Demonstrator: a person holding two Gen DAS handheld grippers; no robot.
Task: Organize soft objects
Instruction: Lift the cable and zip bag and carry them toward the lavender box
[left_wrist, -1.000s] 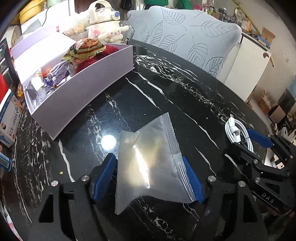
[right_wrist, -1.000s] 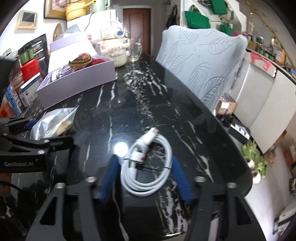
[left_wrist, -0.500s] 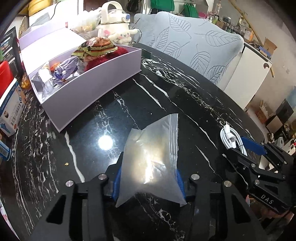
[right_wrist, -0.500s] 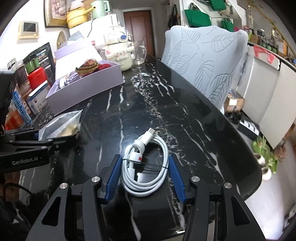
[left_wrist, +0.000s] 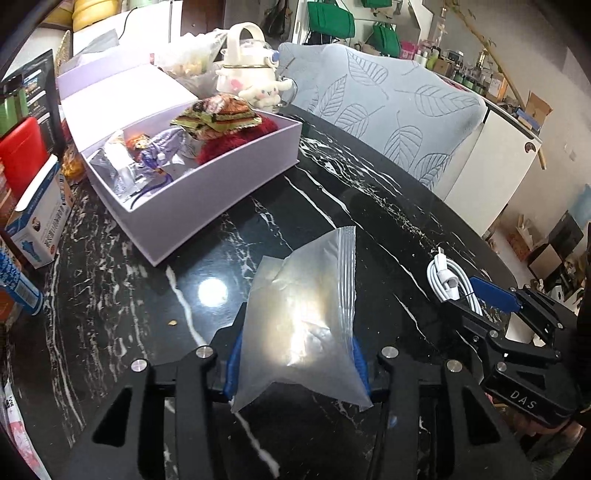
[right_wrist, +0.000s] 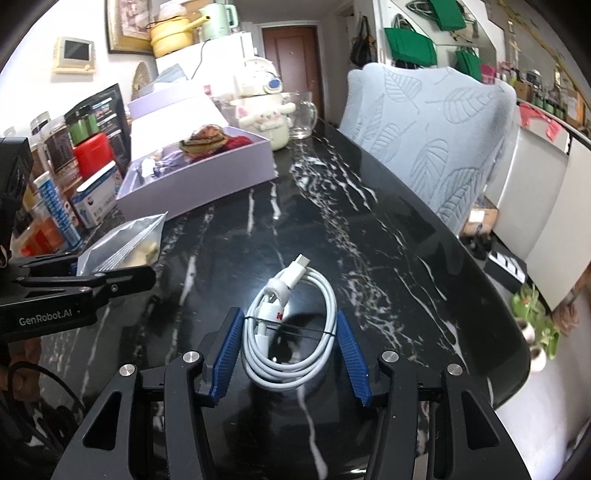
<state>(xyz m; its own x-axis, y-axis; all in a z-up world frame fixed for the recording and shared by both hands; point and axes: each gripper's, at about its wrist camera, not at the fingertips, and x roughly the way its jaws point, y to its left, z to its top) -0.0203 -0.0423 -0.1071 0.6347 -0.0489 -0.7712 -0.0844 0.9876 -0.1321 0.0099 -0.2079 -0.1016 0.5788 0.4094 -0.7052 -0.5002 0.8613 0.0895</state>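
Nearest to me in the left wrist view, my left gripper (left_wrist: 295, 354) has its blue fingers (left_wrist: 233, 363) closed in against both sides of a clear zip bag (left_wrist: 301, 317); they have just drawn inward and now pinch it. The bag tilts up off the black marble table (left_wrist: 110, 314), its zip strip running along the far right edge.

In the right wrist view, my right gripper (right_wrist: 291, 343) has its fingers (right_wrist: 225, 354) set either side of a coiled white cable (right_wrist: 291, 332) bound by a thin black tie. The pads sit tight against the coil's outer loops, so I read that as a grip on the cable, which looks lifted slightly from the table, though I cannot be sure.

The two grippers are side by side over the near part of the table, well apart from each other.

Further back on the left stands an open lilac box (left_wrist: 221, 184), its lid folded behind. Inside I see a red fuzzy item (left_wrist: 236, 138) with a brown patterned piece (left_wrist: 221, 114) on top, and a small purple figure (left_wrist: 159, 151) beside crinkled wrapping.

Beyond the box sit a white plush-covered kettle (left_wrist: 251, 74) and a glass mug (right_wrist: 303, 114). A leaf-patterned chair (right_wrist: 436, 140) stands against the table's right edge.
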